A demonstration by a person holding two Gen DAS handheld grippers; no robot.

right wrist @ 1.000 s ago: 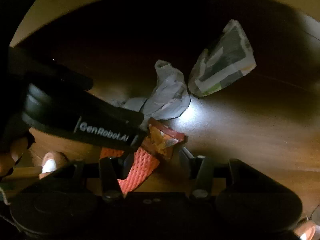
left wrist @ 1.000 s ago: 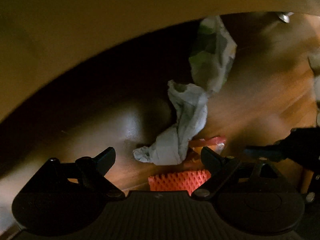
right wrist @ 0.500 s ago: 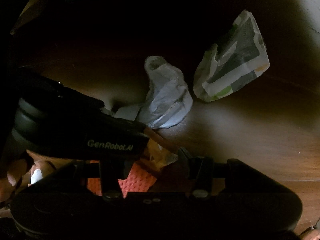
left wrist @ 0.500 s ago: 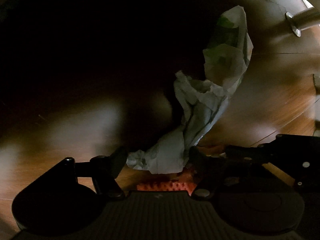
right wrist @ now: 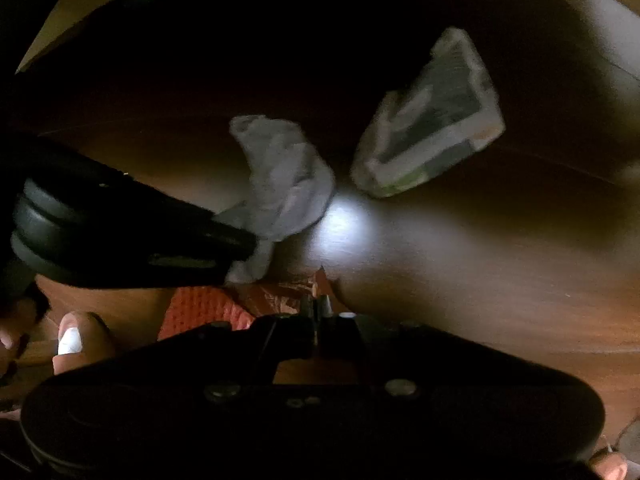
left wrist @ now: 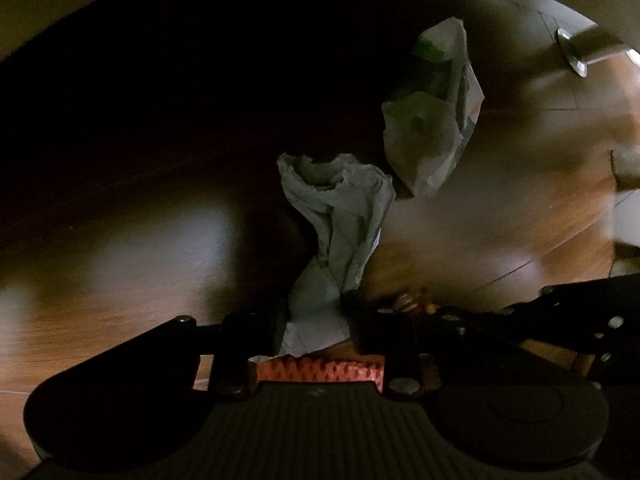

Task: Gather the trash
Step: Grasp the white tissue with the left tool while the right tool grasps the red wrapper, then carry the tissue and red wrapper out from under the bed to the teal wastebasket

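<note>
On the dark wooden floor (left wrist: 500,216) lies a crumpled paper wad (left wrist: 340,216); the left gripper (left wrist: 316,320) has just closed on its lower twist, the right gripper (right wrist: 316,304) on a thin red wrapper (right wrist: 280,294); both look light, soft, tear-prone.

Dark wooden floor (left wrist: 500,220), glossy; metal furniture leg (left wrist: 588,50) at far right.

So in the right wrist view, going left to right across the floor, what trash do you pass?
Orange foam net → crumpled white paper → red snack wrapper, pinched in the right gripper → green-and-white printed bag.
</note>
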